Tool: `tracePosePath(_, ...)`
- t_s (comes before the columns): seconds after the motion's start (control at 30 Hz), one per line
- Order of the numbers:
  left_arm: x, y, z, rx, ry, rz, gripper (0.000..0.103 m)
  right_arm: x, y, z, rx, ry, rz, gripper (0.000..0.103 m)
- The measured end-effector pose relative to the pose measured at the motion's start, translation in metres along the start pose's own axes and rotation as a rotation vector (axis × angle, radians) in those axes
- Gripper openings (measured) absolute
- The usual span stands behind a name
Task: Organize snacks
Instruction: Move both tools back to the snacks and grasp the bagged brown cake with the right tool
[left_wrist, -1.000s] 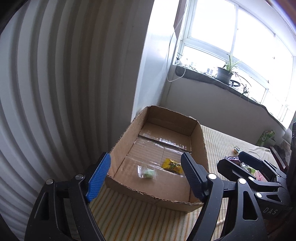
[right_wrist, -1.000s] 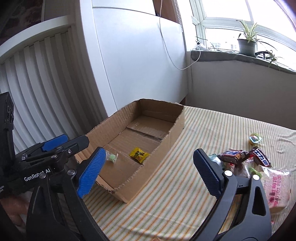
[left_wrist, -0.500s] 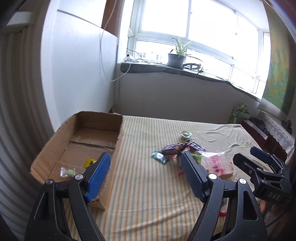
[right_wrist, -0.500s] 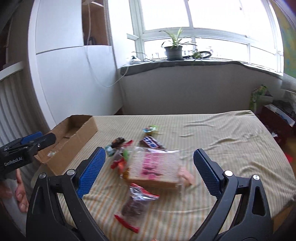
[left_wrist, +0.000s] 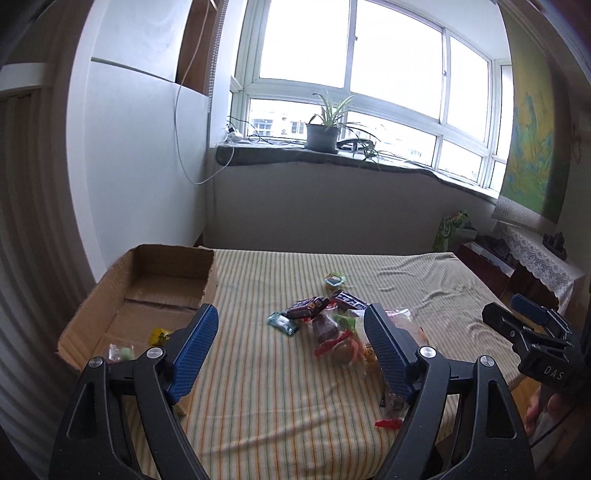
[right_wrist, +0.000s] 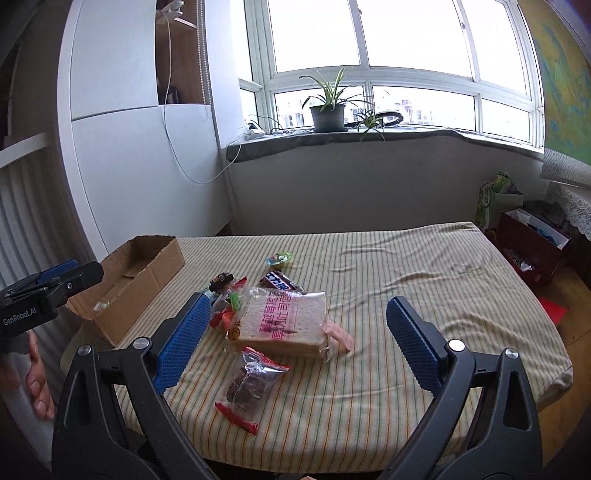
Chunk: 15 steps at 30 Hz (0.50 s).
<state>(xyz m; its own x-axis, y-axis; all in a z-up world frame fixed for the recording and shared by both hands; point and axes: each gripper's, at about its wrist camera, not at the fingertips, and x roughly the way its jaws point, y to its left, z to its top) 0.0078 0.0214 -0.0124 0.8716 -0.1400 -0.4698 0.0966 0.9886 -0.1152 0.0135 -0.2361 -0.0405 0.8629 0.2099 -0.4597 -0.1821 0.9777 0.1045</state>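
We log the clear-wrapped sliced bread loaf (right_wrist: 286, 325) lying centre-frame between our spread right hand-held gripper (right_wrist: 295, 345) fingers, left hand-held gripper (left_wrist: 291, 349) likewise spread.

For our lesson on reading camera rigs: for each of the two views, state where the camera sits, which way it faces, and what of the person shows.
Left wrist: on the left claw, facing the window over the cardboard box.
Right wrist: on the right claw, facing the bread packet; the person's hand shows.
Shared: the potted plant.
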Motion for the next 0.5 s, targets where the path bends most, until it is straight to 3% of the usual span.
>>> tracePosePath(0.2,0.011,-0.004,-0.030,-0.001,0.060,-0.022,0.081,0.016,0.011,-0.049,0.005,0.110,0.035,0.098)
tracePosePath(0.37,0.030,-0.006,-0.075,-0.014,0.157,-0.037,0.081,0.033,0.020,-0.096,-0.011,0.211,0.054,0.098)
tracePosePath(0.5,0.039,-0.006,-0.101,-0.028,0.225,-0.049,0.081,0.038,0.022,-0.108,-0.008,0.233,0.052,0.098)
